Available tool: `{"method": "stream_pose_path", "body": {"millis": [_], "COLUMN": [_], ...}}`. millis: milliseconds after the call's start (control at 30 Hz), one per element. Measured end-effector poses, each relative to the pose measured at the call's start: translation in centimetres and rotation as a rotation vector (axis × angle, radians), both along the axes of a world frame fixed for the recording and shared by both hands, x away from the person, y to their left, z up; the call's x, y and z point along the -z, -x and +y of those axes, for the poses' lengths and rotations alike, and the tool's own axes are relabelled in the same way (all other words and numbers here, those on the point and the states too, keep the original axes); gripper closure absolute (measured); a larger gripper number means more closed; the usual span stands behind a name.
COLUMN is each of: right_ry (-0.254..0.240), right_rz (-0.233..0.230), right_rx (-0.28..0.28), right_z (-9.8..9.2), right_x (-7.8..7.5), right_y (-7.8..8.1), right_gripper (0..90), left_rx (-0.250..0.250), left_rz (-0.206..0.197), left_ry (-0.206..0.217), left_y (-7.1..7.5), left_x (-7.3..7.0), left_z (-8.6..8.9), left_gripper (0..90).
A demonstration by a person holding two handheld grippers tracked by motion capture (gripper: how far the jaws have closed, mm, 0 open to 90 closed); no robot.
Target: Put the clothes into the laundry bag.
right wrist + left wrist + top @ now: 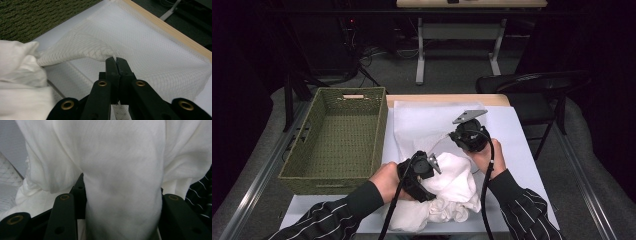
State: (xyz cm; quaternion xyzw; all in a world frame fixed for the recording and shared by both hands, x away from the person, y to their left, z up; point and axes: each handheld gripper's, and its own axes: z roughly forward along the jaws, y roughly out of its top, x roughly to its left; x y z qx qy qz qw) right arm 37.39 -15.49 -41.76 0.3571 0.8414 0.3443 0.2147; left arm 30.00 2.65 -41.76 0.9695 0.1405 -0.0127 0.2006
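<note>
A bundled white cloth [454, 185] lies at the near middle of the table. My left gripper [435, 170] is shut on it, and in the left gripper view a thick fold of the cloth [120, 157] is pinched between the jaws of the left gripper [121, 192]. A white mesh bag [422, 125] is spread flat behind the cloth. My right gripper [455, 135] is shut on an edge of the mesh bag [150, 50]. In the right gripper view the right gripper [116, 61] holds that edge lifted off the table, with the cloth [17, 75] at the left.
A green woven basket [379, 135] stands empty on the left, next to the mesh bag; its wall [37, 15] appears in the right gripper view. A pale mat [522, 150] covers the table. A black chair [532, 85] stands beyond the far right corner.
</note>
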Motion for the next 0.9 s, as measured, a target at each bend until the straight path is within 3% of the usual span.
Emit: {"method": "stream_pose_path", "body": {"millis": [167, 467, 600, 700, 800, 900], "right_ry": [0.001, 0.004, -0.002, 0.01, 0.015, 0.005], "right_rz": [-0.004, 0.006, 0.019, 0.031, 0.04, 0.053], "right_rx": [-0.007, -0.025, -0.033, -0.038, -0.04, -0.037], "right_z": [0.3, 0.8, 1.3, 1.5, 1.3, 1.0], "right_x": [-0.2, -0.1, 0.2, 0.7, 1.0, 1.1], "right_y": [0.3, 0.6, 0.7, 0.8, 0.9, 1.1], "right_gripper": [89.8, 89.8, 89.9, 89.9, 89.8, 89.8], "left_rx": [-0.106, -0.299, -0.39, -0.455, -0.439, -0.379], "left_rz": [-0.015, -0.107, -0.152, -0.179, -0.186, -0.187], "left_ry": [0.008, -0.022, -0.008, 0.03, 0.009, -0.01], "left_y": [-1.5, -4.4, -5.7, -6.1, -6.0, -5.5], "left_x": [1.4, 3.4, 4.6, 5.5, 5.9, 5.6], "left_z": [-0.8, -1.1, -2.0, -2.7, -3.3, -3.4], "left_gripper": [51.1, 50.0, 48.9, 45.9, 37.8, 25.8]}}
